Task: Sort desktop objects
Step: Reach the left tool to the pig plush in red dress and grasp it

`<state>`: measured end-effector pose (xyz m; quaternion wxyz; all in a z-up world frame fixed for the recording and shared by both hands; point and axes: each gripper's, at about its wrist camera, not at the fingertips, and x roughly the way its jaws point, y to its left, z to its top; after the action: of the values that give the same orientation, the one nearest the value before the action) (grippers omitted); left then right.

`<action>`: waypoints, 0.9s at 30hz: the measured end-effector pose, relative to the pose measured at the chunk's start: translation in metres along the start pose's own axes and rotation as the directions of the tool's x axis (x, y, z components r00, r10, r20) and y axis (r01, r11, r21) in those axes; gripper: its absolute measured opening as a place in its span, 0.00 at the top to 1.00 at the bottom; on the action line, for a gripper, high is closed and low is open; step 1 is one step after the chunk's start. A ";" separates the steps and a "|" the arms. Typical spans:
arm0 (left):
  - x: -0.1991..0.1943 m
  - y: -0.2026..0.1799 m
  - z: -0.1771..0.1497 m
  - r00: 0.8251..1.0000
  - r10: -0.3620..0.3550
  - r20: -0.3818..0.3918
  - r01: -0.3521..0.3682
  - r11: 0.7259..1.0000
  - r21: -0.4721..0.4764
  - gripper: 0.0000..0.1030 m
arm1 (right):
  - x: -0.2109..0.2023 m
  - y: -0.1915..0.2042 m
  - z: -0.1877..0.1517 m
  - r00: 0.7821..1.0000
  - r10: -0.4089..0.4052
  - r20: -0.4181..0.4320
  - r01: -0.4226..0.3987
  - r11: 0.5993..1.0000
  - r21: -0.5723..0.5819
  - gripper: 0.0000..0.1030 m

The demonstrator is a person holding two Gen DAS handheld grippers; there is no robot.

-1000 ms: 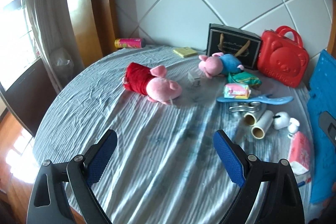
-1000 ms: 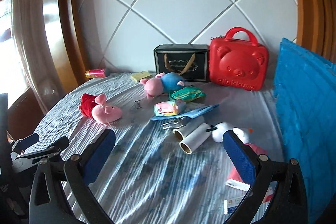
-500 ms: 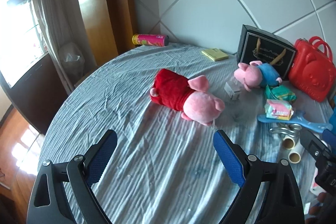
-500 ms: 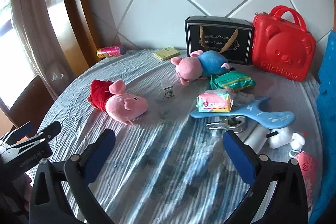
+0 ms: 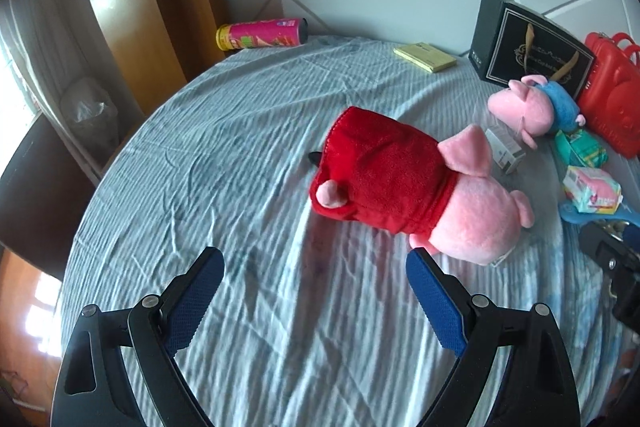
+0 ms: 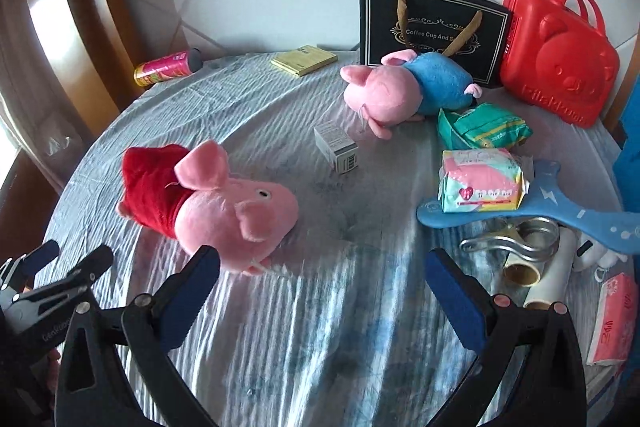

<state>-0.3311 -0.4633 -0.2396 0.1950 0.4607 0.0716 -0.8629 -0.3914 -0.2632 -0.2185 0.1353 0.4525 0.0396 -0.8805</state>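
Both grippers, left (image 5: 314, 277) and right (image 6: 320, 273), jaws wide and empty, have closed in on the red-dressed pig plush (image 5: 404, 187), probably the first pick.

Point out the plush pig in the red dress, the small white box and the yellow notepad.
plush pig in the red dress (image 5: 384, 171), left wrist view, on the red dress.
small white box (image 6: 335, 146), right wrist view, on its top face.
yellow notepad (image 6: 305, 59), right wrist view, on its cover.

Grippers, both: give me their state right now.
Left gripper: open, holding nothing, near the red-dressed pig plush.
Right gripper: open, holding nothing.
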 end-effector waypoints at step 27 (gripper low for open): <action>0.037 0.031 0.041 0.998 0.062 0.002 -0.062 0.993 -0.101 0.10 | 0.102 0.080 -0.018 0.910 0.270 -0.315 -0.334 0.927 -0.170 0.00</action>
<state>-0.3681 -0.5140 -0.2450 0.2450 0.4500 0.1005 -0.8529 -0.4117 -0.3573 -0.3075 0.3126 0.5577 0.0852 -0.7642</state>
